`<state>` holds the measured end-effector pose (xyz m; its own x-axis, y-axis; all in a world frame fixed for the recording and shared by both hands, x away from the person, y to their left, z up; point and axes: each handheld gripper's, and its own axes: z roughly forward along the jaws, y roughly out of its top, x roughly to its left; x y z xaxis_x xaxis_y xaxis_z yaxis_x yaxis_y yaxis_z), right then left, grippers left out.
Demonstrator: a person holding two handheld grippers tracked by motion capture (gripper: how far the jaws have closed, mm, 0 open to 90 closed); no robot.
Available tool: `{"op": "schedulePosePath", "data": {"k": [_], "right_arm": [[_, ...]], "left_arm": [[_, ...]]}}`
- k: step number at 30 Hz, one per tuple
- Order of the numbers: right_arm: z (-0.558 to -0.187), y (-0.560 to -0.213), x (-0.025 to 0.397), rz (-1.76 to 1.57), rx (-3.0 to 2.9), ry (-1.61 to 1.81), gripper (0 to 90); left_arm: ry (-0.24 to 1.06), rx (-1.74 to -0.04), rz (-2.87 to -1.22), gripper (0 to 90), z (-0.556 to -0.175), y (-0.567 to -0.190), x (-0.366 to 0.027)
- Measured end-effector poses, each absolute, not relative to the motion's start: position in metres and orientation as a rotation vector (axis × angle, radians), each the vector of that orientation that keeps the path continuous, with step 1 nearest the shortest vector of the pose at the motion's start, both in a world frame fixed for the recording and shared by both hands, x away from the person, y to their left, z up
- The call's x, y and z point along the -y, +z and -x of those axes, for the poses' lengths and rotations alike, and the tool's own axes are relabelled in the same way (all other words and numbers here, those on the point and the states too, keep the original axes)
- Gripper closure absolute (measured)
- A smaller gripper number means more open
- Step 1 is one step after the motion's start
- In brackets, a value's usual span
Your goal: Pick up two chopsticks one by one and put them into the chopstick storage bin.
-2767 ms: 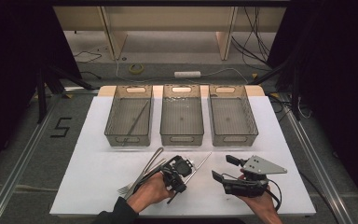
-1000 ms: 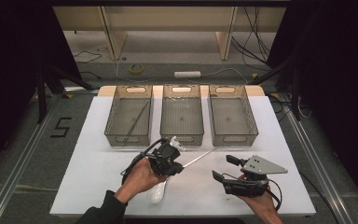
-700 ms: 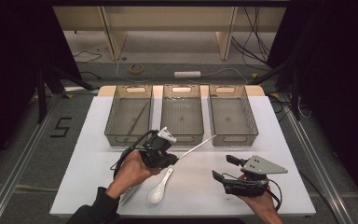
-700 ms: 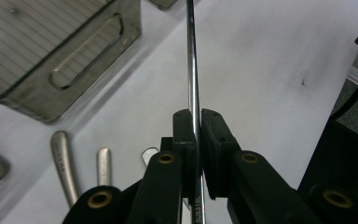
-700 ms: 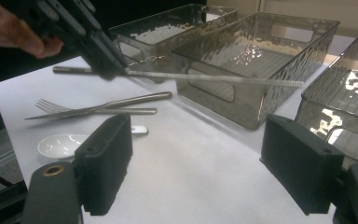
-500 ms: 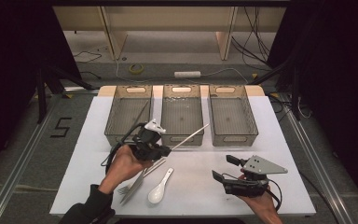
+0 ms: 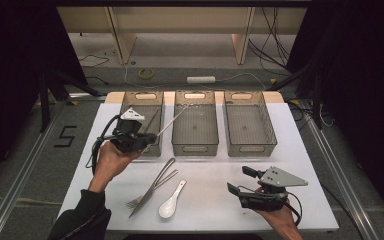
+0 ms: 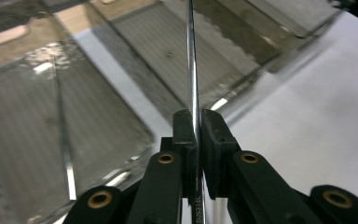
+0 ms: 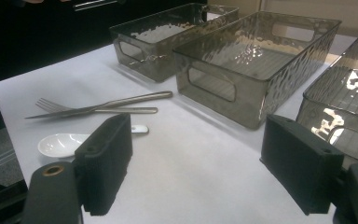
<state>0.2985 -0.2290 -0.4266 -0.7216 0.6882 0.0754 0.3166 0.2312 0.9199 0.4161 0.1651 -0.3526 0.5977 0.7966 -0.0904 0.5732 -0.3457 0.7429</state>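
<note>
Bins sit in a row at the far side of the white table (image 7: 300,165), three of them, all see-through and grey. At the left, a hand (image 7: 111,161) holds the left gripper (image 7: 149,139) up over the left bin (image 7: 141,111). Its jaws are pressed tight on a thin metal knife (image 7: 172,120), and in the left gripper view the knife (image 8: 192,70) runs straight up from between the two black jaws. The knife slants away to the far right, with its tip over the near left corner of the middle bin (image 7: 196,147). One more thin metal thing (image 8: 66,149) lies in the left bin. On the table, just near the middle bin, lie a fork (image 7: 150,189) and a second knife (image 7: 156,181) crossing each other, and a white spoon (image 7: 170,204) lies just to their right. The right bin (image 7: 250,145) stands far to the right of those. At the near right, a hand (image 7: 280,225) holds the right gripper (image 7: 239,181) low over the table, well apart from the fork and spoon. Its jaws are wide apart with nothing between them, and in the right gripper view they point at the bins.
</note>
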Motion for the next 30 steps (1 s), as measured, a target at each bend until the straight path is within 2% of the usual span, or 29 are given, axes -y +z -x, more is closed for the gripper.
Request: {"op": "schedulePosePath", "data": {"k": [8,15,30], "right_arm": [[-0.299,-0.427,0.229,-0.931,-2.167,1.484,25.5],[-0.298,-0.428,0.228,-0.931,-2.17,1.487,25.6],[-0.299,-0.429,0.228,-0.936,-2.176,1.482,25.6]], "left_arm": [[0.405,-1.203,-1.963,84.5,-0.44,-0.361,-0.195],[0.451,-1.286,-1.956,84.5,-0.458,-0.38,-0.212],[0.469,-1.366,-1.915,84.5,-0.483,-0.399,-0.234]]}}
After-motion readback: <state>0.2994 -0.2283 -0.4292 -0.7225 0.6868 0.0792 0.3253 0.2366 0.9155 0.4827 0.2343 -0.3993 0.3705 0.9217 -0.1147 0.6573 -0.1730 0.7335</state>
